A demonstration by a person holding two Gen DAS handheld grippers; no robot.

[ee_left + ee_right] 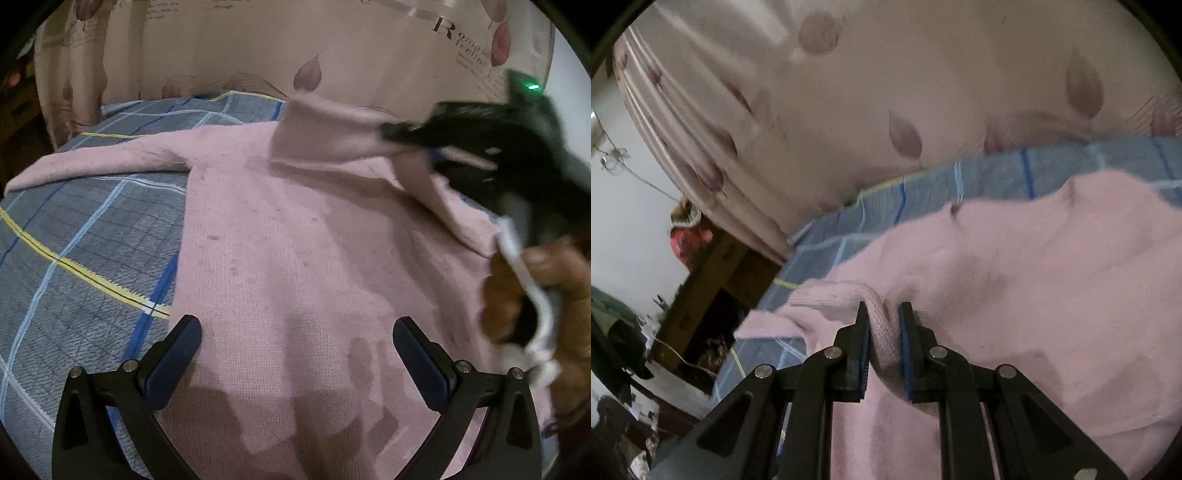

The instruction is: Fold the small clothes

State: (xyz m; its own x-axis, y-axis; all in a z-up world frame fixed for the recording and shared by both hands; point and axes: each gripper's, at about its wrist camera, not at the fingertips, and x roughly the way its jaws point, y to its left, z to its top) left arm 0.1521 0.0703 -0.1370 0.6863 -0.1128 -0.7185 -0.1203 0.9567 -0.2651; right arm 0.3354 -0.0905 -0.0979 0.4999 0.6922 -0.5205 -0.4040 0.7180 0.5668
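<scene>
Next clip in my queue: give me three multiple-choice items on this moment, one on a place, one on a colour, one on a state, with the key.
1. Where does the pink sweater lie?
A. on the plaid bedsheet
B. on a hanger
C. in a basket

2. What colour are the sheet's thin bright lines?
A. red
B. yellow
C. green

3. How does the right claw stand?
A. open, holding nothing
B. shut on the sweater's ribbed edge
C. out of view

Key: 1 A, the sweater is spread over the sheet; 2 B, yellow lines cross the grey-blue plaid; 3 B, the ribbed knit is pinched between its fingers, while the left claw gapes open above the sweater.
</scene>
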